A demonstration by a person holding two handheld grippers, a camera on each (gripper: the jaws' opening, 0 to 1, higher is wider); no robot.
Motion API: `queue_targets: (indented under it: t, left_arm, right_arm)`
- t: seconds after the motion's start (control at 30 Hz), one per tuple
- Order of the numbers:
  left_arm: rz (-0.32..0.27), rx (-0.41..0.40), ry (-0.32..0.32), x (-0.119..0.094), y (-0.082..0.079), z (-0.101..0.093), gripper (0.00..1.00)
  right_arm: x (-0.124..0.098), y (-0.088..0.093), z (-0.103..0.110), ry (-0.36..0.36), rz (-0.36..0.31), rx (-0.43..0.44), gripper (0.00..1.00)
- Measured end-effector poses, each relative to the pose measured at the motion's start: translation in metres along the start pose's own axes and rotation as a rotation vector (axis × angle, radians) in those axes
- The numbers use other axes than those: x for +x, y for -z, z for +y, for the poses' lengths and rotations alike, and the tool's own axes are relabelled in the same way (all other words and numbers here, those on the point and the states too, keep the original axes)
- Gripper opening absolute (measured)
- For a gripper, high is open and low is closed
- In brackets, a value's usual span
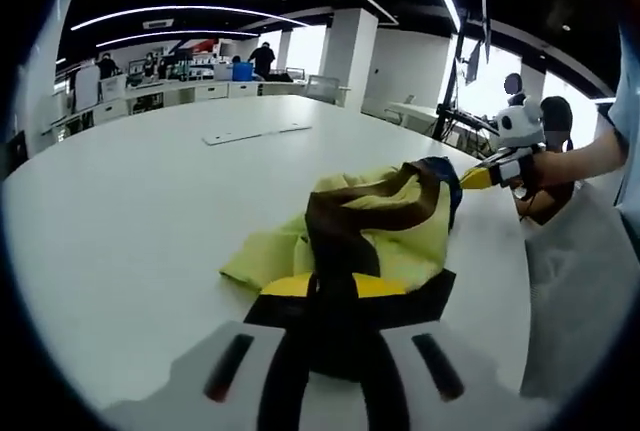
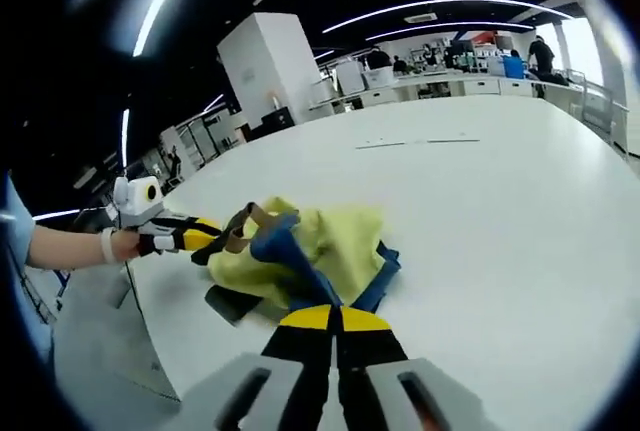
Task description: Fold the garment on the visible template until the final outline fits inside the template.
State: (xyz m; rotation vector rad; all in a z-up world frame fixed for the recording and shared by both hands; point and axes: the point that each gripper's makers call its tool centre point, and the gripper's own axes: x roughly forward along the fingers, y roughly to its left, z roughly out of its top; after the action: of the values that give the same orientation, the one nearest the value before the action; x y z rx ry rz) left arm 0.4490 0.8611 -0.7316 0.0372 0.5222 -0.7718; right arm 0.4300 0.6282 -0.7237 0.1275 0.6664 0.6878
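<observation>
Clearly the garment (image 1: 370, 231) lay bunched on the tabletop (image 1: 150, 211), soft and limp, best taken by its trimmed edges; both grippers, left (image 1: 335, 286) and right (image 2: 335, 316), were closed on it.

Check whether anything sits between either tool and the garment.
Nothing visible does. The left tool is shut on the garment at its brown strip, and the right tool is shut on its blue strip. The table around it looks bare.

Before me a white worktop (image 1: 150, 211) carries flat white strips (image 1: 255, 134); beyond stand a white pillar (image 2: 265, 61) and desks (image 1: 215, 91).
</observation>
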Motion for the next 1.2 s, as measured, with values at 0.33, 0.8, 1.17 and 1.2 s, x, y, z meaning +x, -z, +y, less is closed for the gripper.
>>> queue_targets:
  t: [0.33,0.8,1.17,1.2]
  left_arm:
    - [0.055,-0.01,0.006,0.005,0.013,0.002,0.09]
    - [0.104,-0.043,0.021,0.006,0.019,0.001,0.04]
    - [0.094,-0.06,0.006,-0.002,0.013,0.0,0.0]
    - [0.085,-0.056,-0.003,-0.005,0.011,0.0,0.0]
  right_arm:
    - [0.003,0.002,0.0,0.001,0.006,-0.005,0.0]
    - [0.003,0.004,0.002,0.004,0.007,-0.007,0.0]
    - [-0.002,-0.004,0.002,0.013,-0.016,-0.032,0.0]
    - [-0.004,-0.007,0.001,0.02,-0.025,-0.036,0.0]
